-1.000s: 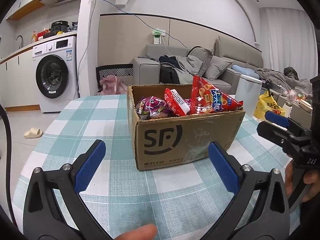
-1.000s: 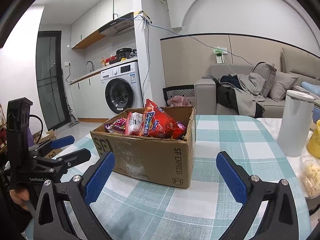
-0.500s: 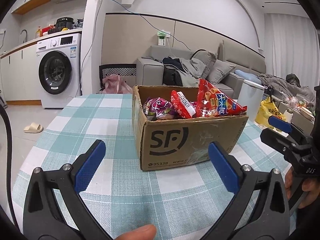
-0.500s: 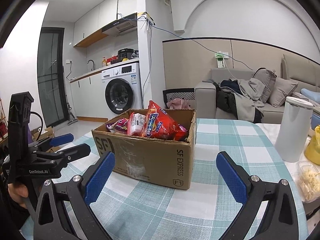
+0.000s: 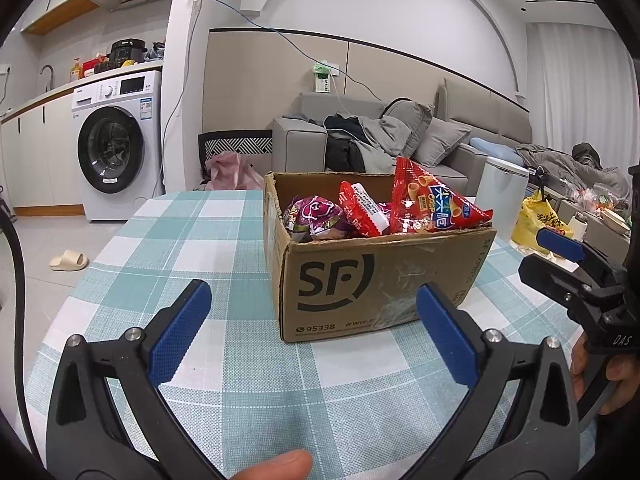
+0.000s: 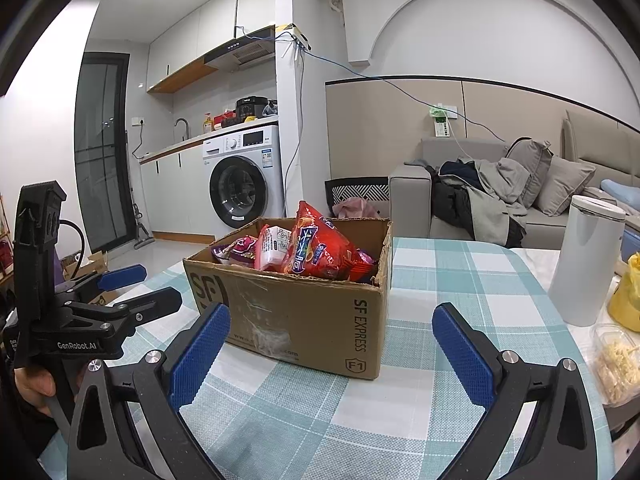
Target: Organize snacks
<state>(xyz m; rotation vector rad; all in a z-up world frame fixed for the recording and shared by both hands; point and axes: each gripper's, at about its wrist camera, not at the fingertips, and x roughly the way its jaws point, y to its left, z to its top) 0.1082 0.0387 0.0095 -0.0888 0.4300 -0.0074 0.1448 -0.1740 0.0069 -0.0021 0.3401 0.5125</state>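
Observation:
A brown SF cardboard box (image 5: 372,284) stands on the checked tablecloth and also shows in the right wrist view (image 6: 304,312). Inside are a large red crisp bag (image 5: 430,204), a smaller red-and-white packet (image 5: 362,210) and a purple bag (image 5: 314,216). My left gripper (image 5: 314,338) is open and empty, just in front of the box's near face. My right gripper (image 6: 330,352) is open and empty, facing the box's right corner. Each gripper shows in the other's view, the right one (image 5: 560,256) and the left one (image 6: 132,290).
A white cylindrical canister (image 6: 584,272) stands right of the box, with a yellow bag (image 6: 628,296) and a clear tub of food (image 6: 616,360) beyond it. The teal checked table (image 5: 200,248) extends left of the box. A sofa and a washing machine stand behind.
Both grippers have tilted slightly, so the box sits lower and further right in the left wrist view. Both stay open. The box and snacks have not moved.

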